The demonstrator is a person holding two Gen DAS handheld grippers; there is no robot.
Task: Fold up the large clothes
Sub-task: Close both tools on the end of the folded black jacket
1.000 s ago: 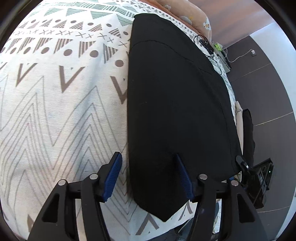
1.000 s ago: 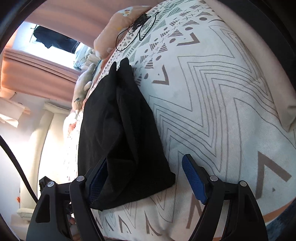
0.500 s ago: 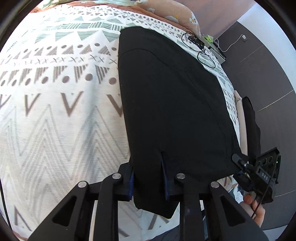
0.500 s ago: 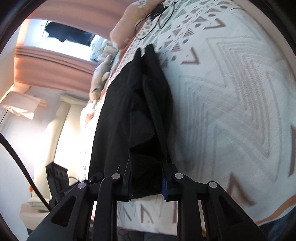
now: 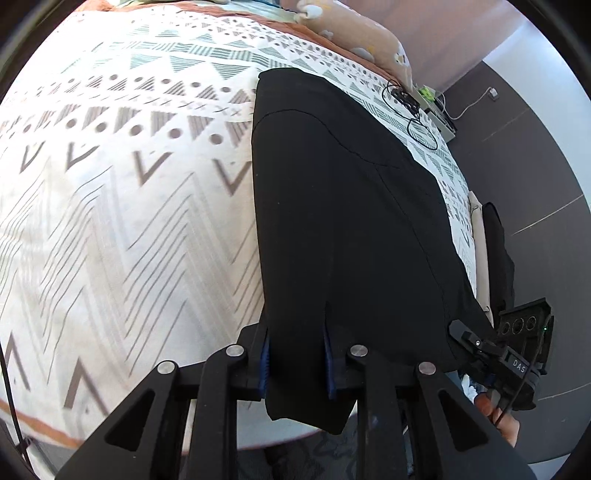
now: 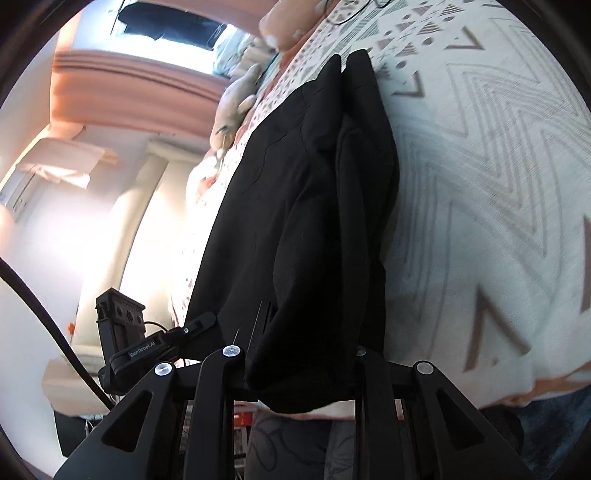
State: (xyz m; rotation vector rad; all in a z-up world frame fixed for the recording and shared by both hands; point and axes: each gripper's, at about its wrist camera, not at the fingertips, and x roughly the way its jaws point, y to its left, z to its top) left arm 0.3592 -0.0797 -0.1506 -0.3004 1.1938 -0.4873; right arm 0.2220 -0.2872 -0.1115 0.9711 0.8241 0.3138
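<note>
Patterned bed cover (image 5: 129, 221) carried a black garment (image 5: 351, 221); left gripper (image 5: 297, 363) and right gripper (image 6: 295, 354) each clenched its near hem.

A bed (image 5: 122, 229) is seen, covered with a white bedspread (image 6: 491, 192) printed with grey and brown zigzags, triangles and dots. A long black garment (image 5: 343, 221) is laid directly on the bedspread, stretched from the near edge toward the far end, and its near corners are lifted off the edge. At the far end a peach pillow (image 5: 354, 33) is placed, and a coiled black cable (image 5: 417, 122) is lying on the cover beside the garment.
</note>
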